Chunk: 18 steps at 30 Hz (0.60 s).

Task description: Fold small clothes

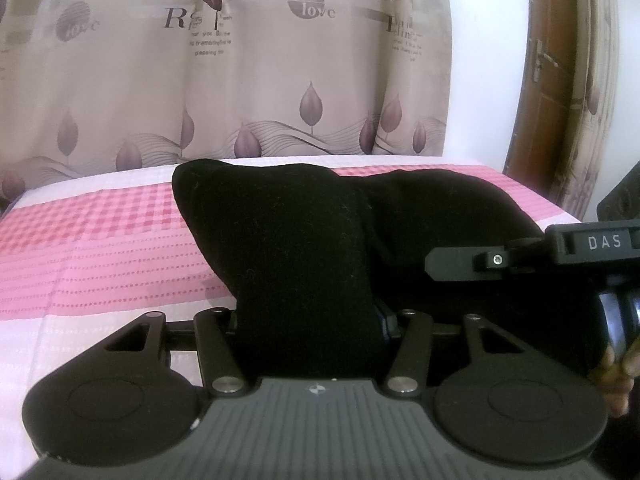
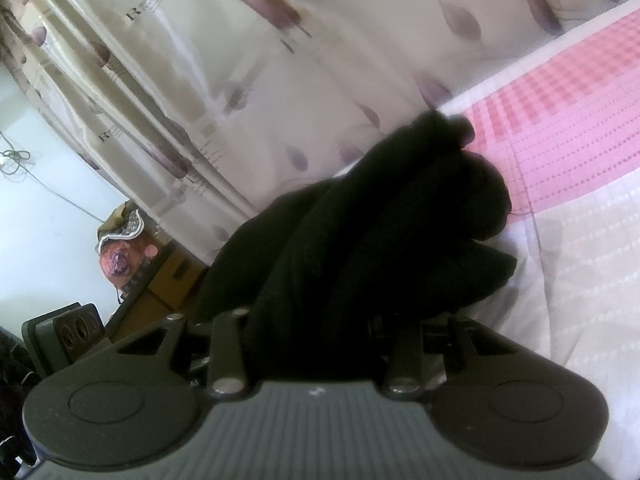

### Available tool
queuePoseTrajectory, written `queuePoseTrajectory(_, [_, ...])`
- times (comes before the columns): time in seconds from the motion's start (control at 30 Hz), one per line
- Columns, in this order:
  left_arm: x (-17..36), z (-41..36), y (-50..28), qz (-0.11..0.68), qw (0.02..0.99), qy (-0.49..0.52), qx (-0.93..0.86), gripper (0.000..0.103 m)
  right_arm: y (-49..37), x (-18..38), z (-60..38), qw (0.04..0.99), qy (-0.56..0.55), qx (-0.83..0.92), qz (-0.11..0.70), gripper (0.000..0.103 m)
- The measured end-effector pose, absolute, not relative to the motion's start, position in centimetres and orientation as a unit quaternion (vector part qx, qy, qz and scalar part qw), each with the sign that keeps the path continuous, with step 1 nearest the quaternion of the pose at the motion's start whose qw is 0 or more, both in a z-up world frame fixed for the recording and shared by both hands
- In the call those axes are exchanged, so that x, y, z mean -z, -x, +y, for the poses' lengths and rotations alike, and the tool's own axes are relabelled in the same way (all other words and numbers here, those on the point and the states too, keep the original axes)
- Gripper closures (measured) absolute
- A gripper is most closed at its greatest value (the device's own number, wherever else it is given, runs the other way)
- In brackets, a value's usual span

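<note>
Black garment point(image 1: 304, 240) lies bunched on the pink checked bedsheet point(image 1: 100, 248), clamped by both the left gripper point(image 1: 308, 320) and right gripper point(image 2: 320, 320), hiding their fingertips. Only the right wrist view shows a cardboard box point(image 2: 168, 280).

Place: a bedroom in a home is indicated.
Bed: a pink and white checked bedspread point(image 1: 100, 232) is spread across the surface.
Curtain: a leaf-printed curtain point(image 1: 240, 72) (the word "love" is printed on it) is hung at 12 o'clock behind the bed.
Door: a brown wooden door point(image 1: 556, 92) with a lever handle is seen at 2 o'clock.
Clutter: a patterned bundle point(image 2: 124, 248) is kept at 9 o'clock beside cardboard boxes point(image 2: 176, 276).
</note>
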<state>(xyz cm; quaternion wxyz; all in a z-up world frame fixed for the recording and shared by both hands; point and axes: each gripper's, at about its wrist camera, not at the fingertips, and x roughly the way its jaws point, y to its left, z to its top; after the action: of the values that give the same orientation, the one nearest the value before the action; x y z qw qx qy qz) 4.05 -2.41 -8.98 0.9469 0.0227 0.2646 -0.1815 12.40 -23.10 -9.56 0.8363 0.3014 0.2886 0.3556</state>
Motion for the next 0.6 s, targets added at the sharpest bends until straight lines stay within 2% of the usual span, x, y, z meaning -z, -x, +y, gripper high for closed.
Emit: queuePoseTrajectory(0.6, [9.56,-2.15,-4.21,0.271,0.945,-0.02,0.182,0.049,-12.46,10.07,-23.15,0.835,-0.303,-0.356,0.292,0.064])
